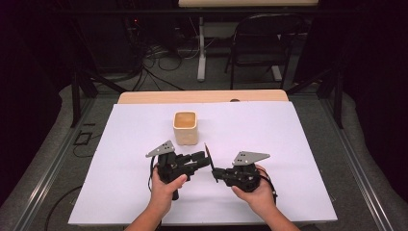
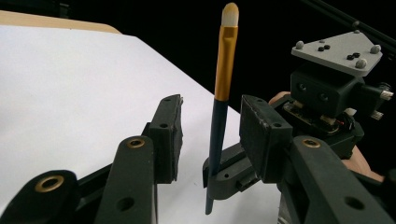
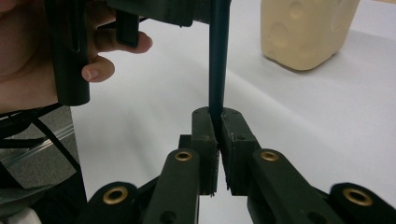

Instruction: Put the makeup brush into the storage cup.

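A slim brush (image 2: 224,70) with a dark handle, gold ferrule and pale tip stands upright. My right gripper (image 3: 217,116) is shut on the lower part of its handle (image 3: 218,56). My left gripper (image 2: 211,116) is open, its jaws standing either side of the handle with a gap on each side, no pad touching it. In the high view the two grippers meet nose to nose at the front middle of the table, the left gripper (image 1: 204,159) and right gripper (image 1: 215,172) each held in a hand, with the brush (image 1: 208,155) between them.
A cream square cup (image 1: 185,127) stands just behind the grippers, also the cup (image 3: 306,32) at the upper right of the right gripper view. A white sheet (image 1: 288,144) covers the wooden table. A chair and cables lie on the floor beyond.
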Action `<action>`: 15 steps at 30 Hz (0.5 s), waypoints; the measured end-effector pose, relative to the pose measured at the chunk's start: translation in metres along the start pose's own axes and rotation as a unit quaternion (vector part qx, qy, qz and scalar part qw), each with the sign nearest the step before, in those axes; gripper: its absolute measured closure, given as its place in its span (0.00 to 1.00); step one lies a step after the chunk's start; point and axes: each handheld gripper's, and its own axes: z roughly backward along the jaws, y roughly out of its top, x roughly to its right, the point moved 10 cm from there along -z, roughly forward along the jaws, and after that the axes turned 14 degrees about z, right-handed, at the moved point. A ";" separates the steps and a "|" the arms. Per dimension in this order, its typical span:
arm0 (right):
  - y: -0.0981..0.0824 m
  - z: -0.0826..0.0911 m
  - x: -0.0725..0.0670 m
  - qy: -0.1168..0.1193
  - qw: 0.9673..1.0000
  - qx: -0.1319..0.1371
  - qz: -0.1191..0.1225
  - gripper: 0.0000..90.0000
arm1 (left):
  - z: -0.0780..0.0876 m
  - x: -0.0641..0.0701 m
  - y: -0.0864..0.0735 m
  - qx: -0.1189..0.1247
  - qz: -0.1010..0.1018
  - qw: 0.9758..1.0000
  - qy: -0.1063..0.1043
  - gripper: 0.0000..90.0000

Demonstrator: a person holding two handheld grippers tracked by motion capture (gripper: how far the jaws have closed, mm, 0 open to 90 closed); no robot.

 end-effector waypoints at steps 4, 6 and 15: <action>-0.002 -0.001 -0.002 0.002 1.000 -0.005 0.002 0.94 | 0.000 0.000 0.000 -0.001 -0.001 1.000 0.000 0.67; -0.002 -0.002 -0.003 0.003 1.000 -0.005 0.005 0.94 | 0.000 0.000 0.000 0.000 -0.001 1.000 0.000 0.68; -0.004 -0.005 -0.007 0.009 1.000 -0.011 0.009 0.94 | 0.001 0.002 0.002 0.004 0.000 1.000 -0.001 0.72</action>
